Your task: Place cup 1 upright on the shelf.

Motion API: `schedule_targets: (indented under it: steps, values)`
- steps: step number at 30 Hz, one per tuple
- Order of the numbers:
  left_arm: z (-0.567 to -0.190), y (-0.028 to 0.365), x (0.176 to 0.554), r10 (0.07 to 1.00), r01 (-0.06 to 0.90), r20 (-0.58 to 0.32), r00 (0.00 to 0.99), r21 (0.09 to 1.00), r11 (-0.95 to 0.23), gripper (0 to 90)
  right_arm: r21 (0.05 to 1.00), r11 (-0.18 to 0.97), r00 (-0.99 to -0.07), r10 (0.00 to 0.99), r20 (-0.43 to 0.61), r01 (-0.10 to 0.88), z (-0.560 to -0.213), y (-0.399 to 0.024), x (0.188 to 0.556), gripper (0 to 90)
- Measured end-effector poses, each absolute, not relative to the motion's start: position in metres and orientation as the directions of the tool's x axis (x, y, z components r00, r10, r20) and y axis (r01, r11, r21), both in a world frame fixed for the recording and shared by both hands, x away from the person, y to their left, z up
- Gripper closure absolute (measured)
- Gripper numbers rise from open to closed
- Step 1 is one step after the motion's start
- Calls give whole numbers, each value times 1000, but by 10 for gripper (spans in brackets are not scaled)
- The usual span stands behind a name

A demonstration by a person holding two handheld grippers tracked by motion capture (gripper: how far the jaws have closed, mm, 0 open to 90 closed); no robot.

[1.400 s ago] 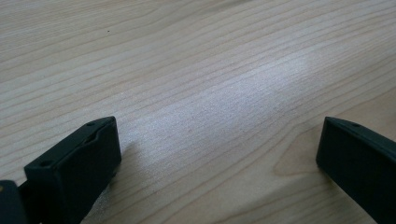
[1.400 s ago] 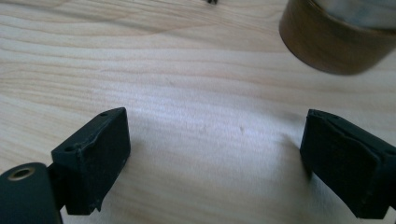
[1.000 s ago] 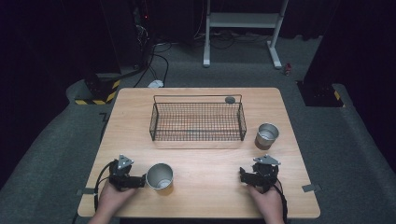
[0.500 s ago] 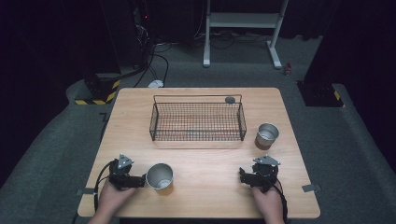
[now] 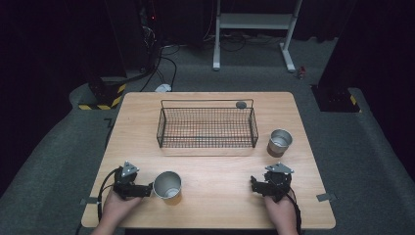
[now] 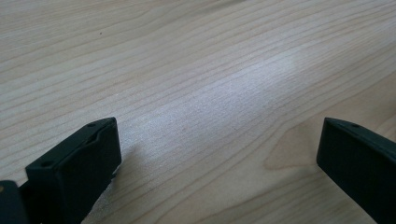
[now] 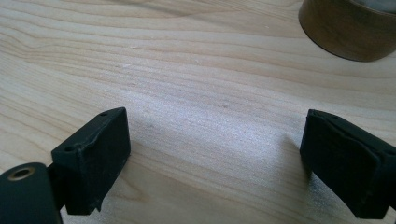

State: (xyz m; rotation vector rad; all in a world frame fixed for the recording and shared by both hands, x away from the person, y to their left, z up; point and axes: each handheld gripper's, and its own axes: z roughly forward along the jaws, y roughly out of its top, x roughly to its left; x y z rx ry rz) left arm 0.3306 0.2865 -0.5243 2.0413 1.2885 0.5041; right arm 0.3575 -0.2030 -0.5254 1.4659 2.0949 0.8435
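Observation:
Two metal cups stand on the wooden table (image 5: 215, 171). One cup (image 5: 167, 185) is near the front left, the other cup (image 5: 280, 142) at the right, beside the basket. My left gripper (image 5: 147, 190) rests on the table just left of the front cup, jaws pointing toward it. Over bare wood my left gripper (image 6: 217, 158) is open with nothing between its fingers. My right gripper (image 5: 254, 185) lies at the front right, pointing left. My right gripper (image 7: 215, 158) is open and empty too, with a cup's lower wall (image 7: 350, 28) beyond its jaws at the upper right.
A black wire basket (image 5: 207, 128) stands empty at the middle back of the table. A small dark round object (image 5: 241, 104) sits by its far right corner. A hand holds each gripper at the front edge. Cables trail off the front corners.

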Motion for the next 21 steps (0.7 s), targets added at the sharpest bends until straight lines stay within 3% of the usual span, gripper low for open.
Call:
schedule_targets:
  steps: [21]
  values:
    - [-484,302,307,884,509,-70,462,837,-200,5,698,256,-346,938,-12,669,-525,-202,357,84]
